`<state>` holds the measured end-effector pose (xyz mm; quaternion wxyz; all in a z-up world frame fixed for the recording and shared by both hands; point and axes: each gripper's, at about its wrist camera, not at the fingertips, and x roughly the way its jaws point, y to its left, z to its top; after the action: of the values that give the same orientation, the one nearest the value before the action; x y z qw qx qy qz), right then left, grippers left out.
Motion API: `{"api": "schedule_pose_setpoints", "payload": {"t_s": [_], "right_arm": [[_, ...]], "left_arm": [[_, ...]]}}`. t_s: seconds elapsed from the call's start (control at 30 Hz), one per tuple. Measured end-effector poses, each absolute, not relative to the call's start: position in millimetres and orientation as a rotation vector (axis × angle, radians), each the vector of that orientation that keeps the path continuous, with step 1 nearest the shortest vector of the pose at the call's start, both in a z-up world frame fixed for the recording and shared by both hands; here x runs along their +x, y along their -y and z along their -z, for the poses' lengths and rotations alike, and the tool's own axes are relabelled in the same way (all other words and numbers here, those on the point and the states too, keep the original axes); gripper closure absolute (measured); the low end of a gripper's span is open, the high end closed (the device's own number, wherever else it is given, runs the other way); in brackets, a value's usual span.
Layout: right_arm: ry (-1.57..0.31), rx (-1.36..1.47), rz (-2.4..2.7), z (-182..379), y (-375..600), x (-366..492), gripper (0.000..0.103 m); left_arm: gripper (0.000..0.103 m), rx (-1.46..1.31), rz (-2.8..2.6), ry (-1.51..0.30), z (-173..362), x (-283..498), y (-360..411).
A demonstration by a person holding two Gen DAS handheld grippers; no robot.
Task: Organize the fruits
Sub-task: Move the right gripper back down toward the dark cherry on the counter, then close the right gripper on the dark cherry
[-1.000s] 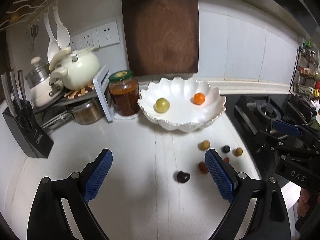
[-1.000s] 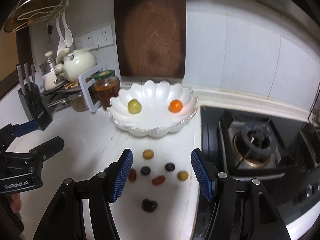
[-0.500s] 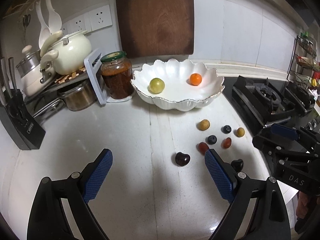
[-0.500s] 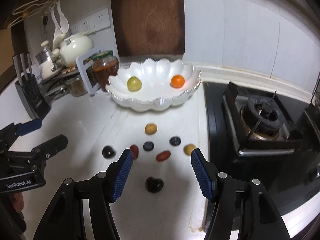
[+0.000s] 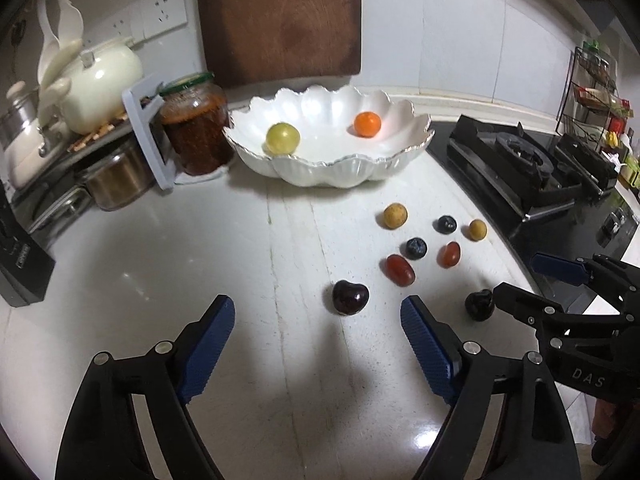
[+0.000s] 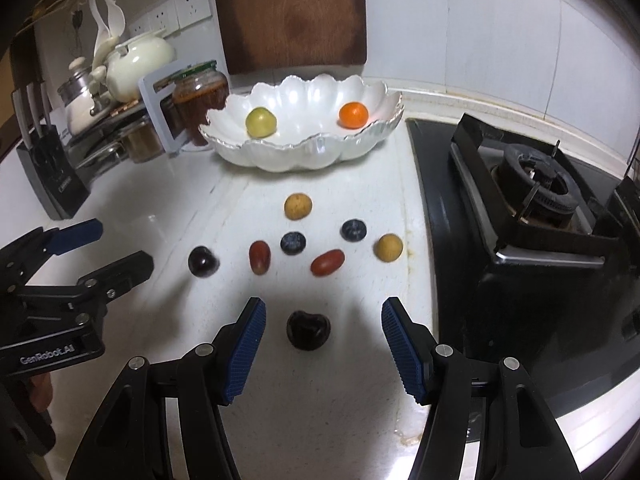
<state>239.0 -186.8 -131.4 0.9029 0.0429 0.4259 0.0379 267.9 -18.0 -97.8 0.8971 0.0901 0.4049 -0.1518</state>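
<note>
The left gripper (image 5: 316, 312) points down at the white desk (image 5: 168, 264) with its jaws closing. No fruit lies between its blue pads. One dark cherry (image 5: 350, 297) rests on the desk just ahead of the gripper, closer to the right-hand pad, and is not touched.

The right gripper (image 6: 323, 312) also points down at the desk. Its jaws are released and hold nothing. A second dark cherry (image 6: 308, 329) lies between the two pads, apart from both, slightly nearer the left-hand pad.

Ahead of the right gripper, loose fruits lie spread on the desk:
- two red oval fruits (image 6: 260, 257) (image 6: 327, 262), side by side with a gap
- two blueberries (image 6: 293, 243) (image 6: 353, 230), just beyond the red ones
- two tan round fruits (image 6: 298, 206) (image 6: 388, 247), one farthest ahead, one toward the stove side
- the first cherry, to the left of the group, near the left gripper tips

Beyond the loose fruits stands a white scalloped bowl (image 6: 304, 156). It contains a yellow-green fruit (image 6: 261, 121) on its left side and an orange fruit (image 6: 353, 115) on its right side, well apart.

A gas stove (image 6: 536, 184) lies to the right of the right gripper. A jar (image 5: 196, 124) stands just left of the bowl, and a wooden cutting board (image 5: 280, 16) leans on the wall behind it.
</note>
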Motion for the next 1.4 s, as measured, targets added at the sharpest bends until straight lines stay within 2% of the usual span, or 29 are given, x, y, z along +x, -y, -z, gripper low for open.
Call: {"api": "schedule_pose_setpoints", "payload": {"t_s": [0.17,0.6,1.0,1.13,1.23,1.4], "right_arm": [[-0.905,0.096,-0.091,141,182,242,0.043],[-0.96,0.143,-0.095,160,181,250,0.057],[-0.979,0.168,-0.095,168,184,254,0.066],[-0.984,0.178,-0.113,169,183,257,0.072],[-0.982,0.183,-0.117,170,183,257,0.072],[-0.983,0.204,-0.126,170,186,257,0.073]], "left_arm": [[0.025,0.192,0.335,-0.866,111,275,20],[0.035,0.199,0.381,-0.901,133,293,33],[0.053,0.171,0.402,-0.934,144,305,41],[0.066,0.157,0.407,-0.953,148,308,43],[0.072,0.153,0.406,-0.967,151,308,43],[0.073,0.165,0.402,-0.966,150,305,45]]}}
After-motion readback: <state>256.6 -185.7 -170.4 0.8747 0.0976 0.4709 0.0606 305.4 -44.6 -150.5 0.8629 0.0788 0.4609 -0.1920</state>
